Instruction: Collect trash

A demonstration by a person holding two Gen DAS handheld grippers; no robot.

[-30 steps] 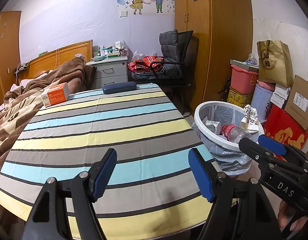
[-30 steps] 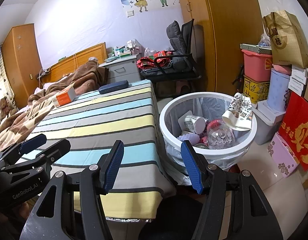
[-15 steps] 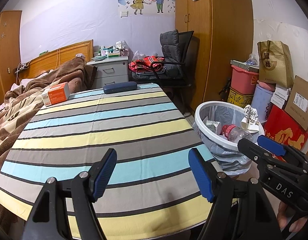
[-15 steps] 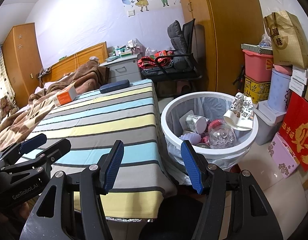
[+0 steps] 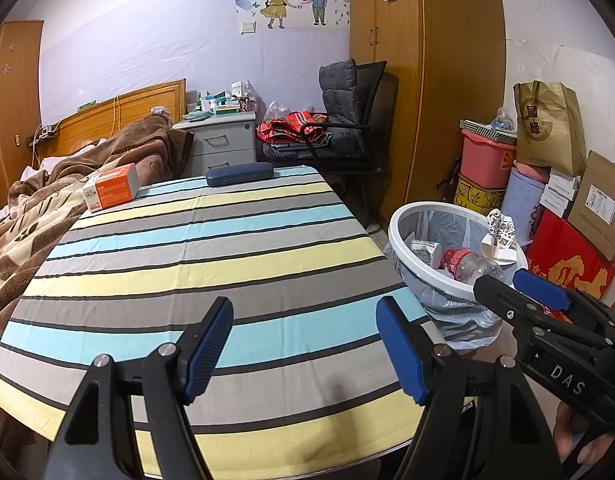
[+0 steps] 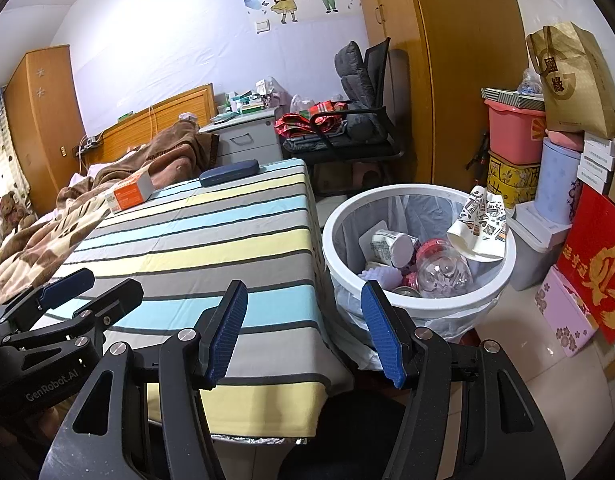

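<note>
A white trash bin (image 6: 419,314) with a clear liner stands on the floor right of the striped table (image 6: 195,240); it also shows in the left wrist view (image 5: 435,284). It holds a plastic bottle (image 6: 443,266), a cup (image 6: 391,246) and a printed paper wrapper (image 6: 481,226) draped on its rim. My left gripper (image 5: 305,346) is open and empty over the table's near edge. My right gripper (image 6: 303,328) is open and empty between table edge and bin.
An orange box (image 5: 111,188) and a dark blue case (image 5: 239,174) lie at the table's far end. A bed with a brown blanket (image 5: 35,208) is left. A chair (image 5: 347,128), stacked boxes and bags (image 5: 547,176) crowd the right.
</note>
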